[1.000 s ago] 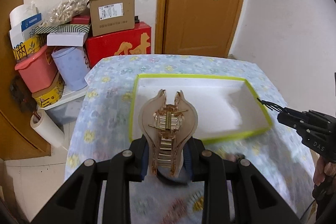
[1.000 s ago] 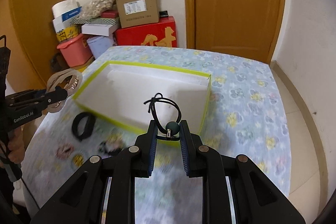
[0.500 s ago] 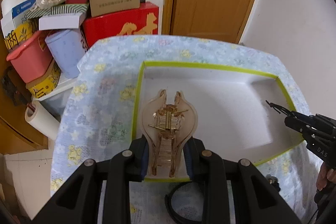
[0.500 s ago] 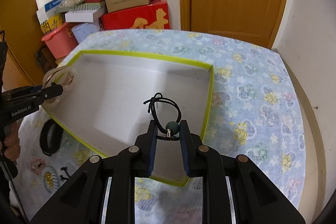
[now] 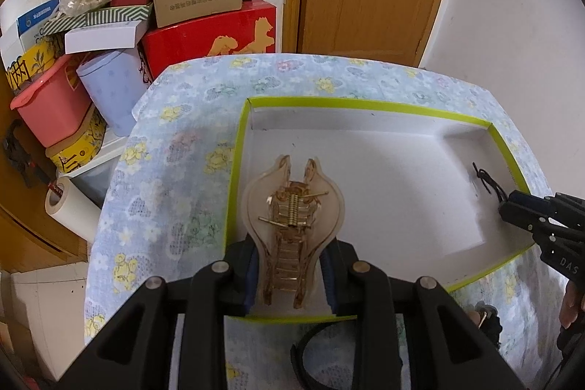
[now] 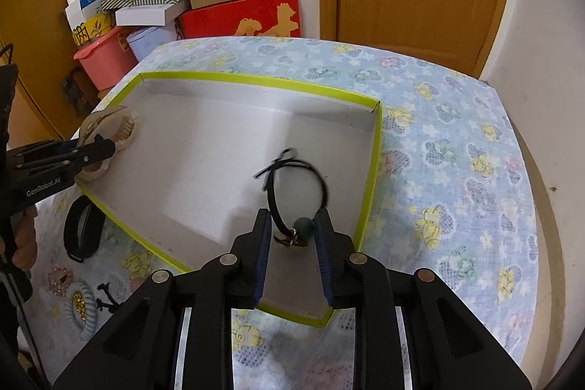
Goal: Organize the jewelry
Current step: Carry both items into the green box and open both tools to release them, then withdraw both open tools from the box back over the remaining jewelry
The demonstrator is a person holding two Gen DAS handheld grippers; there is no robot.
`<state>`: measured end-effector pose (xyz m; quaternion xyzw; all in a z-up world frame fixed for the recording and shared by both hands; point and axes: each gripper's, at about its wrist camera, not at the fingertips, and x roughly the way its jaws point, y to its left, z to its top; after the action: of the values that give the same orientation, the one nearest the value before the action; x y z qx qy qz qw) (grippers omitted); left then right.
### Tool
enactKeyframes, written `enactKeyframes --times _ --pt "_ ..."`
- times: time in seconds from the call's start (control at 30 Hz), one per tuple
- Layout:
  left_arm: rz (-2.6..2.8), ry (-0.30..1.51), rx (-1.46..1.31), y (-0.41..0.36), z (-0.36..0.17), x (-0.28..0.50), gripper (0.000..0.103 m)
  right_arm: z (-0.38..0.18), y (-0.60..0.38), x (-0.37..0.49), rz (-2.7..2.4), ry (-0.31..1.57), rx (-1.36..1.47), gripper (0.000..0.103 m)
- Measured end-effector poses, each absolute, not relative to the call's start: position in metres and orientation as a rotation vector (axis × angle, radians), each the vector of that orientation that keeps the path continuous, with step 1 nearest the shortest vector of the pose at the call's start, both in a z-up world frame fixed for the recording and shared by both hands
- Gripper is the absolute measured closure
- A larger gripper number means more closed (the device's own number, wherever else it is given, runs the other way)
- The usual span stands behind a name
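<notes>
Translucent tan plastic hair claw clip (image 5: pixel 294 225) sitting between left hand-held gripper (image 5: pixel 292 271) jaws just opening, black cord hair tie with green bead (image 6: pixel 298 196) dropping loose from right hand-held gripper (image 6: pixel 292 242) jaws just parting, both over white green-rimmed box (image 6: pixel 373 148).

both jaws wider, now over box (image 6: pixel 372 148)

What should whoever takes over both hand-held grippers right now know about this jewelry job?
Left hand-held gripper: over the near left corner of the green-rimmed box, jaws just been opening, the hair claw clip between them and looking loose.
Right hand-held gripper: over the box's near right corner, jaws also just been opening, the black hair tie with its bead slipping out, cord blurred.
Done: both pieces brought over the box, which otherwise looks empty.
Left: let both drop, then collect the black band, the sparkly pieces and the small black bow from the cloth.
</notes>
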<state>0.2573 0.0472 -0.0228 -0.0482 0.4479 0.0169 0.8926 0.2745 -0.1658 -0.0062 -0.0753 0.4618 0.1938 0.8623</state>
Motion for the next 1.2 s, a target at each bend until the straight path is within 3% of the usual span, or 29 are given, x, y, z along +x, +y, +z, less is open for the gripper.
enactKeyframes --times 0.17,0.5,1.2 --pt "0.021 0.907 -0.098 0.043 -0.016 0.25 0.056 0.001 -0.165 0.266 0.41 0.951 -0.156 0.061" --pt "0.045 0.875 -0.097 0.042 -0.002 0.217 0.055 0.019 -0.172 0.234 0.42 0.902 -0.129 0.061" --pt "0.031 0.81 -0.109 0.017 0.03 0.072 0.055 0.039 -0.189 0.08 0.479 0.86 -0.104 0.061"
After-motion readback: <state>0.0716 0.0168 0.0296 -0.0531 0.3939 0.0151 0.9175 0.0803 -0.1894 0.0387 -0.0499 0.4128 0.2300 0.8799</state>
